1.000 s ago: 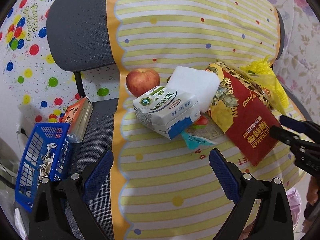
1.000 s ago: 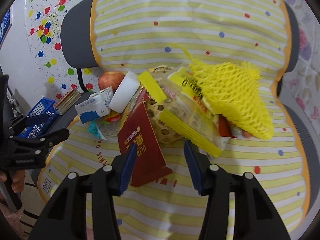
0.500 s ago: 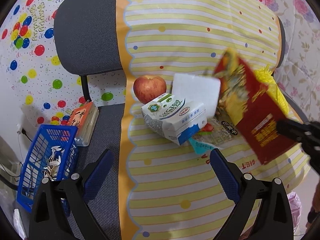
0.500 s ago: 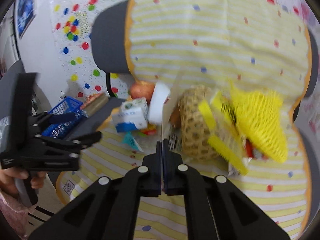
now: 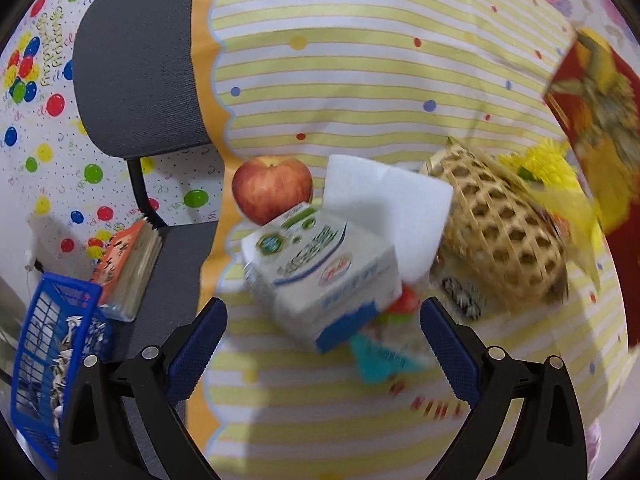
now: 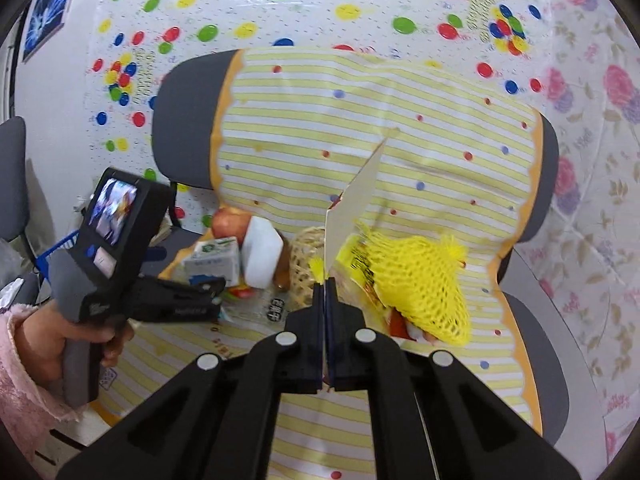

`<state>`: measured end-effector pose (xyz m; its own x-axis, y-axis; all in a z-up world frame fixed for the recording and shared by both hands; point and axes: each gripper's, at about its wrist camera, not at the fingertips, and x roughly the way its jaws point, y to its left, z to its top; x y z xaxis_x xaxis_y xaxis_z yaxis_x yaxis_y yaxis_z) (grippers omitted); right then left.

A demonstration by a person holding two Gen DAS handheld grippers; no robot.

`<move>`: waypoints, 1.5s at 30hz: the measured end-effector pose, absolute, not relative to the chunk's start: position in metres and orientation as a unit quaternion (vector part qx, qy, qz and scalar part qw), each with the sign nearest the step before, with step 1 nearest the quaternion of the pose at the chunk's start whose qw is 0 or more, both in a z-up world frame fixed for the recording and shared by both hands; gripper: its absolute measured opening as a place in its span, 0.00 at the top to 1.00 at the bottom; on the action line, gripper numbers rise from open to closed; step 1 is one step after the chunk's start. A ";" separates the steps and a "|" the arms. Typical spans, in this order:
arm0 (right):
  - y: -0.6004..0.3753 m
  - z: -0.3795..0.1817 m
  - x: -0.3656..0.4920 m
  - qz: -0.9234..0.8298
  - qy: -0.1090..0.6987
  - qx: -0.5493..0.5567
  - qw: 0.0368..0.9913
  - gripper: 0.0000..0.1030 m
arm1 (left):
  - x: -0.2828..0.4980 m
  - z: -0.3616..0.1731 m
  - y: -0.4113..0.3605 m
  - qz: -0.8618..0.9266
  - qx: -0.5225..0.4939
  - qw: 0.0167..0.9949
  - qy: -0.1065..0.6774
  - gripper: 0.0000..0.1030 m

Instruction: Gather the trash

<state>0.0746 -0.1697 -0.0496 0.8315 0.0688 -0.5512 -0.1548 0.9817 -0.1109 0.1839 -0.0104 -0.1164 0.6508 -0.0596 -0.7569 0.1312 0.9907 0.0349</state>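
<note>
My right gripper is shut on a red snack packet, seen edge-on and lifted above the chair seat; the packet also shows high at the right of the left wrist view. My left gripper is open and empty, its fingers either side of a white milk carton lying on the striped cloth. Around the carton lie a white foam block, a red apple, a teal wrapper and a woven basket. A yellow foam net lies by the basket.
The things lie on an office chair covered with a yellow striped cloth. A blue plastic basket holding scraps and a book sit to the left of the seat. A balloon-patterned sheet hangs behind.
My right gripper closed on the red packet and lifted it up off the pile, uncovering the woven basket. My left gripper moved in closer to the milk carton and stayed open.
</note>
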 end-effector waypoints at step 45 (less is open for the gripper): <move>-0.260 -0.057 -0.118 -0.099 0.309 -0.025 0.945 0.98 | -0.041 -0.065 -0.117 -0.360 0.081 0.886 0.282 0.32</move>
<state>-0.1184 -0.2601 -0.0567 0.7888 -0.2034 -0.5800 0.1722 0.9790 -0.1092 -0.0415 -0.1172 -0.0648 0.5813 -0.5925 -0.5576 0.6837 0.7273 -0.0600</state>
